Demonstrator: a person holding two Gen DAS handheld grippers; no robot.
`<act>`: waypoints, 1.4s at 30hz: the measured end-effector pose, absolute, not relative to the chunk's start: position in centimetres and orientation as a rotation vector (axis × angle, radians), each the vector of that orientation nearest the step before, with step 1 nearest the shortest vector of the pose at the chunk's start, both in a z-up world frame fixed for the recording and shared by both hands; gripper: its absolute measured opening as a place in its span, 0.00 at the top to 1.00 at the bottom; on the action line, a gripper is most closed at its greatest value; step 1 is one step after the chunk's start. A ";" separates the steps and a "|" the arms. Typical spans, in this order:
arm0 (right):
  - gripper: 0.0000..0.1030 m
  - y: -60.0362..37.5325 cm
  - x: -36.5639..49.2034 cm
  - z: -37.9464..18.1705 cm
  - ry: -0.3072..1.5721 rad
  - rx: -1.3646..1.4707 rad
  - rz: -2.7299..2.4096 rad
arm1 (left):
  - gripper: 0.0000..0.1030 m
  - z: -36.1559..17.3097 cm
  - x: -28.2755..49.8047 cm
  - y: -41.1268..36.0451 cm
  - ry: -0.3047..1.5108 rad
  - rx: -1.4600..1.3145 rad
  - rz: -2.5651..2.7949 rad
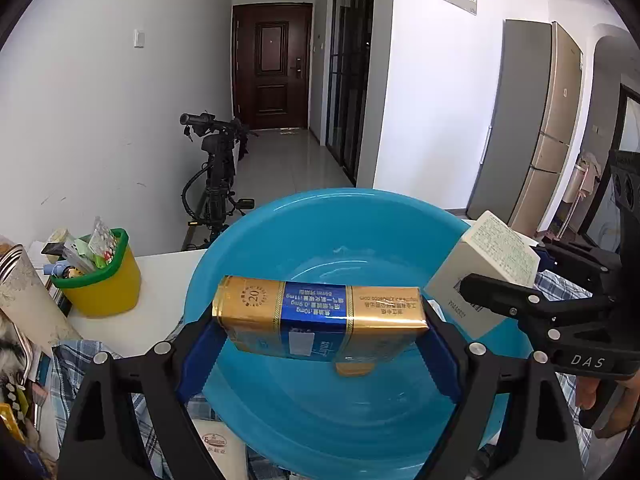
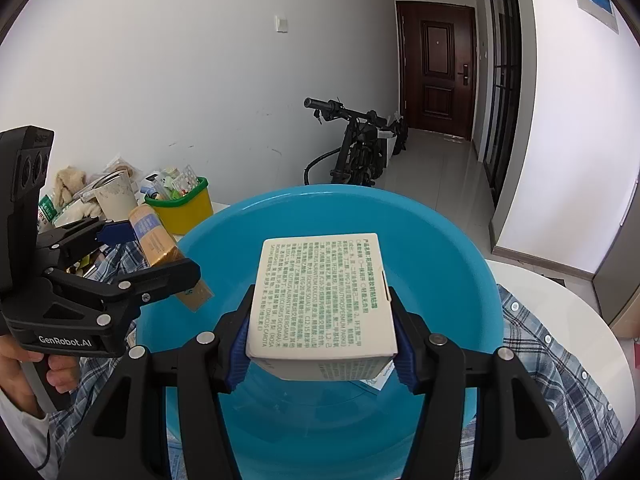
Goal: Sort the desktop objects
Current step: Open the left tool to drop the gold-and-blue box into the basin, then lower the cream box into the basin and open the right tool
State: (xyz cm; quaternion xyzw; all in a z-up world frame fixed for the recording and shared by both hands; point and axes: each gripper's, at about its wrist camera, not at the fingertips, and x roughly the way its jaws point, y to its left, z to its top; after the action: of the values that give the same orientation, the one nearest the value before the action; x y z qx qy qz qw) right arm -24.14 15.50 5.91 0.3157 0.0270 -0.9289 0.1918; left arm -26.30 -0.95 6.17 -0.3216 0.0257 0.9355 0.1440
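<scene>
The blue basin (image 1: 340, 240) is sitting at the edge of the white counter (image 1: 160, 280), its rim reaching past the counter's far edge, and beyond it the tiled hallway is running clear to the dark door (image 1: 272, 68), with a black bike (image 1: 216, 176) parked against the left wall. Both claws are hovering over the basin's open bowl, close beside each other. The left claw (image 1: 320, 340) is gripping a gold and blue carton (image 1: 316, 316) by its two ends, jaws spread wide around it. The right claw (image 2: 320, 344) is clamping a white box with green print (image 2: 320, 300) between its blue pads. Inside the basin I am seeing only a scrap of paper, near the bottom under the white box. A yellow tub with a green rim (image 1: 100, 280) is standing left of the basin, crammed with small packets. The right wrist view alone is showing a checked shirt (image 2: 540, 360) spreading under the basin to the right, and a stuffed toy (image 2: 70, 184) behind the tub.
</scene>
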 end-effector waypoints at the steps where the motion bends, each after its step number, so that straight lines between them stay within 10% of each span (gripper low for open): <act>1: 0.45 15.5 -24.1 5.9 0.074 0.885 -2.609 | 0.13 6.1 -26.4 -1.0 0.076 -0.929 2.695; 42: 0.45 15.6 -23.7 6.6 0.066 0.887 -2.598 | 0.00 5.8 -26.6 -0.6 0.132 -0.960 2.757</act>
State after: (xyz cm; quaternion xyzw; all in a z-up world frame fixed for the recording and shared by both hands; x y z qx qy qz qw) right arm -23.72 15.57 6.60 0.3166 0.0236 -0.9276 0.1967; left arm -26.57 -0.59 5.81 -0.3266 0.0450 0.9377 0.1092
